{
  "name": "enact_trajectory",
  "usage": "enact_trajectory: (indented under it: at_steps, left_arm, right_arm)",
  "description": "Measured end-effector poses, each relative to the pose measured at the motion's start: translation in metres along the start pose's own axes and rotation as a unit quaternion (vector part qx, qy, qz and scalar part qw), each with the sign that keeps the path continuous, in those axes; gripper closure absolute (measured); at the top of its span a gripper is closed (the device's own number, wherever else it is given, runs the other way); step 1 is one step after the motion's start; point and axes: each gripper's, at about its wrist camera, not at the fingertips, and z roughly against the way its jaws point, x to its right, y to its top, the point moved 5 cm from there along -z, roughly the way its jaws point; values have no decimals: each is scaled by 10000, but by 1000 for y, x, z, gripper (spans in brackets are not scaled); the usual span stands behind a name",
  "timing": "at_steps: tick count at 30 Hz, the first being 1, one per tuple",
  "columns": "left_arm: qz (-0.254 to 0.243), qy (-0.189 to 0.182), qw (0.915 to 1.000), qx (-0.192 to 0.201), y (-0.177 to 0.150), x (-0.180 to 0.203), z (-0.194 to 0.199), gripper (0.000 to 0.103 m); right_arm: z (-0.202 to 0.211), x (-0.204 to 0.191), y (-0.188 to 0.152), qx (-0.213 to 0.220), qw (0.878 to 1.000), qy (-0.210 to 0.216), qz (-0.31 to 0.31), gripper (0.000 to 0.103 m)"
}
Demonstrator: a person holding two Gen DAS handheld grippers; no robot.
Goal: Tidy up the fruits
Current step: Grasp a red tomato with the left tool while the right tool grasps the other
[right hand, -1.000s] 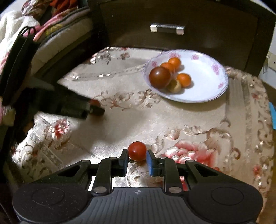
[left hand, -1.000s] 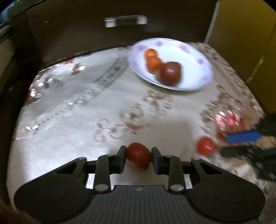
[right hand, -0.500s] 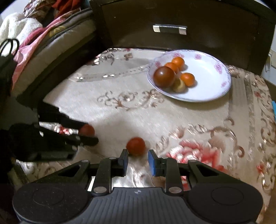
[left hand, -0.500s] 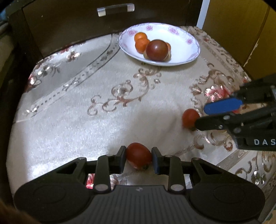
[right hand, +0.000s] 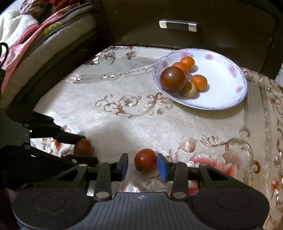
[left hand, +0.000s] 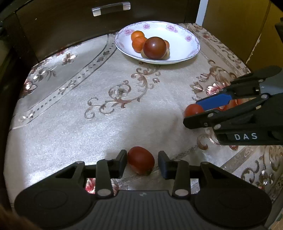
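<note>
A red tomato [left hand: 141, 162] lies on the patterned tablecloth between the fingers of my left gripper [left hand: 142, 163], which is open, with a gap on the right side. A second red tomato [right hand: 145, 159] lies between the fingers of my right gripper [right hand: 142, 165], also open, close to the blue right pad. In the left wrist view the right gripper [left hand: 198, 113] reaches in from the right around its tomato [left hand: 193, 109]. In the right wrist view the left gripper [right hand: 86, 148] reaches in from the left around its tomato [right hand: 83, 146]. A white floral plate [left hand: 182, 51] at the back holds a large dark tomato [left hand: 155, 47] and small orange fruits [left hand: 138, 42].
A dark cabinet drawer with a metal handle [left hand: 110, 9] stands right behind the plate. A yellow-brown panel [left hand: 235, 30] rises at the right. Bedding [right hand: 26, 35] lies to the left of the table in the right wrist view. The tablecloth [left hand: 106, 99] covers the whole table.
My left gripper has opened and its tomato now rests on the cloth. My right gripper has opened wider around the other tomato. Both grippers have pulled back from the plate.
</note>
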Motion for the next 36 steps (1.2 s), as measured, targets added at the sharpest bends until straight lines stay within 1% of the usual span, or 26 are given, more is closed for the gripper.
enact_trajectory:
  at_steps: [3, 5, 10, 18, 20, 22, 24, 25, 29, 36]
  left_arm:
    - [15, -2, 10000, -11, 0, 0, 0, 56]
    - [0, 16, 10000, -22, 0, 0, 0, 55]
    - [18, 42, 10000, -33, -2, -1, 1, 53]
    - [77, 101, 9999, -25, -3, -1, 1, 53]
    - [96, 105, 9999, -37, -2, 0, 1, 54]
    - [120, 95, 9999, -36, -2, -1, 2, 61]
    - [115, 92, 9999, -20, -2, 0, 2, 63]
    - [104, 96, 9999, -17, -2, 0, 2, 64]
    - [73, 55, 10000, -9, -2, 1, 2, 64]
    - [55, 4, 9999, 128, 7, 5, 5, 64]
  right_arm:
    - [-2, 0, 1, 26, 10000, -44, 51, 72]
    - [-2, 0, 1, 14, 10000, -40, 78, 74]
    - [-4, -1, -2, -55, 9999, -42, 116, 74]
    - [-5, -3, -2, -93, 9997, -83, 187, 74]
    - [-4, -3, -3, -98, 9997, -83, 203, 74]
    - [-3, -2, -4, -103, 9997, -78, 200, 75]
    - [-2, -2, -4, -123, 9997, -67, 194, 80]
    - [-2, -2, -4, -139, 9997, -31, 194, 83]
    - [0, -8, -7, -133, 9993, -69, 357, 83]
    - [8, -9, -3, -29, 9995, -37, 316, 83]
